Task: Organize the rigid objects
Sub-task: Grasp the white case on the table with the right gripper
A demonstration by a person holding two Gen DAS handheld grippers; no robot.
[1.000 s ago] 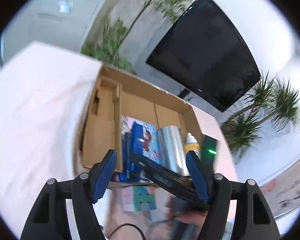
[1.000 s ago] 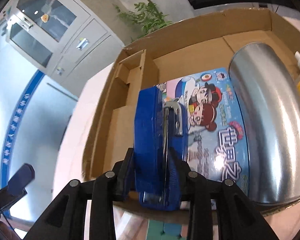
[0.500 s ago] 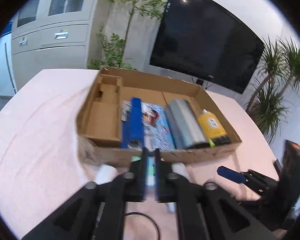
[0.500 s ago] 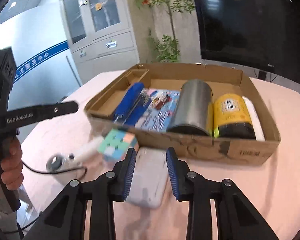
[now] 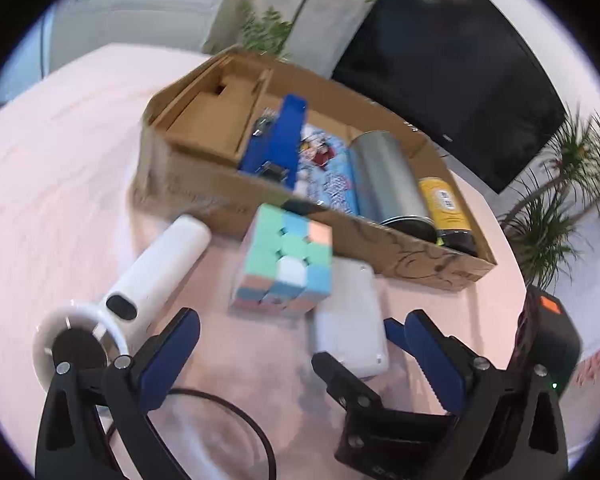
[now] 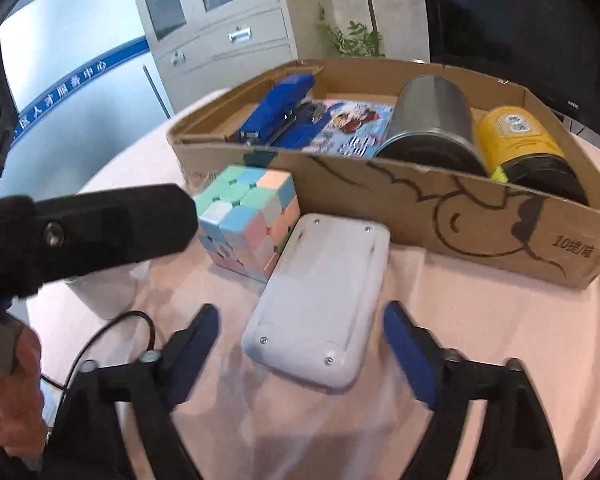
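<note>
A cardboard box (image 6: 440, 208) (image 5: 196, 188) holds a blue stapler (image 6: 278, 110) (image 5: 280, 140), a picture book (image 6: 352, 128), a silver can (image 6: 432, 120) (image 5: 388, 176) and a yellow jar (image 6: 524, 140) (image 5: 446, 208). In front of it on the pink cloth lie a pastel puzzle cube (image 5: 288, 256) (image 6: 248, 220), a white flat device (image 6: 320, 300) (image 5: 352, 320) and a white handheld fan (image 5: 140, 292). My left gripper (image 5: 300, 352) is open just short of the cube. My right gripper (image 6: 300, 332) is open around the near end of the white device.
A black cable (image 5: 236, 420) runs across the cloth under my left gripper. A grey cabinet (image 6: 220, 20), plants (image 5: 560, 200) and a black TV screen (image 5: 460, 60) stand behind the table. The other gripper's arm (image 6: 80, 232) crosses the left of the right wrist view.
The right gripper let go of the stapler in the box, drew back and opened wide around the white device. The left gripper shut, then opened again near the cube.
</note>
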